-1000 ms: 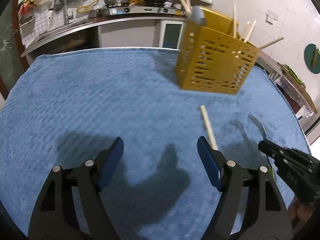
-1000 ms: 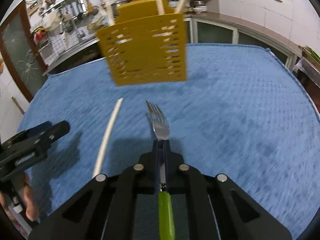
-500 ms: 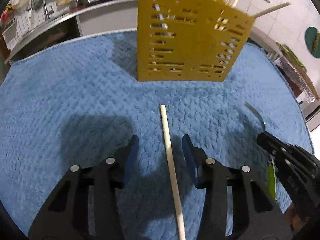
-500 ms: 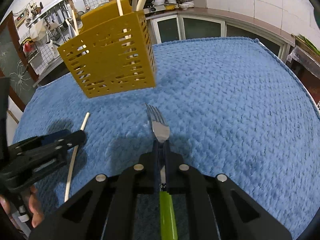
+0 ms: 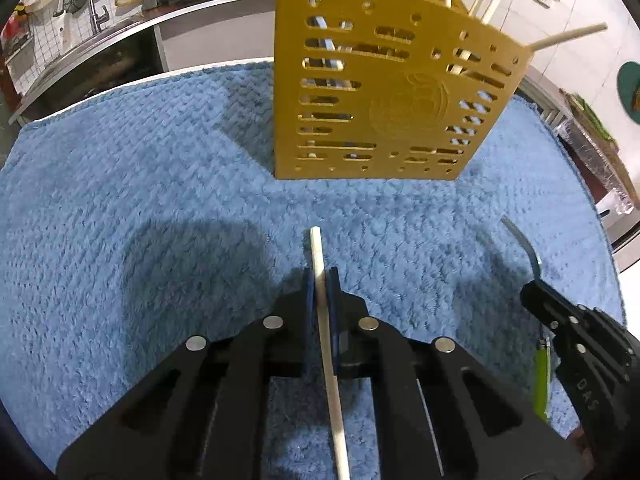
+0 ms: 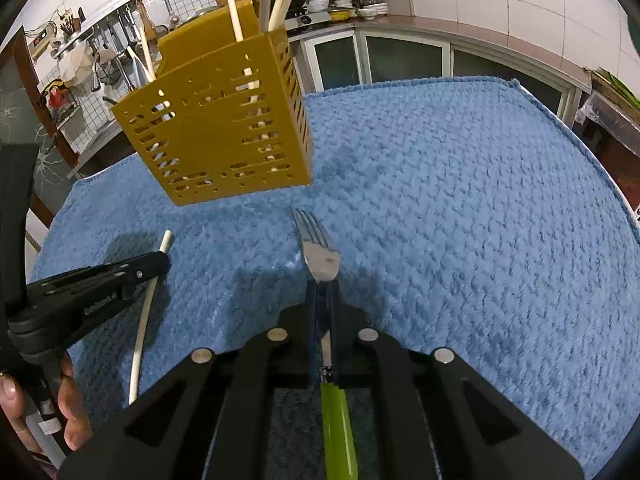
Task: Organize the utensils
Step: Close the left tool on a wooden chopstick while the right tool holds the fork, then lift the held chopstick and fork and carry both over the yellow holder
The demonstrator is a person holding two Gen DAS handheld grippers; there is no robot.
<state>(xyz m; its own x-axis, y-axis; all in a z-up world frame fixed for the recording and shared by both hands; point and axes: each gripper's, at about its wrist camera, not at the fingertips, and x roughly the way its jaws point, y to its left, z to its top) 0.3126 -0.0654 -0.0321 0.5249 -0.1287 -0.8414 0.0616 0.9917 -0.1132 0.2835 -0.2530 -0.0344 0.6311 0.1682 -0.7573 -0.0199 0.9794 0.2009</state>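
Here the left gripper clamps a pale wooden chopstick; the right gripper grips a green-handled metal fork. Only the right view shows a hand and the perforated yellow plastic utensil holder's side wall.

The table is covered by a blue cloth with a thick, nubby, matt pile, like terry towelling. The yellow utensil holder looks like matt, smooth plastic, pierced with slots and round holes and stamped with a faint raised emblem. The chopstick is pale, smooth and matt, wood or bamboo by its look. The fork has a shiny, polished metal head and a glossy green plastic handle. Both grippers are matt black plastic with bright metal pins and dark blue pads.
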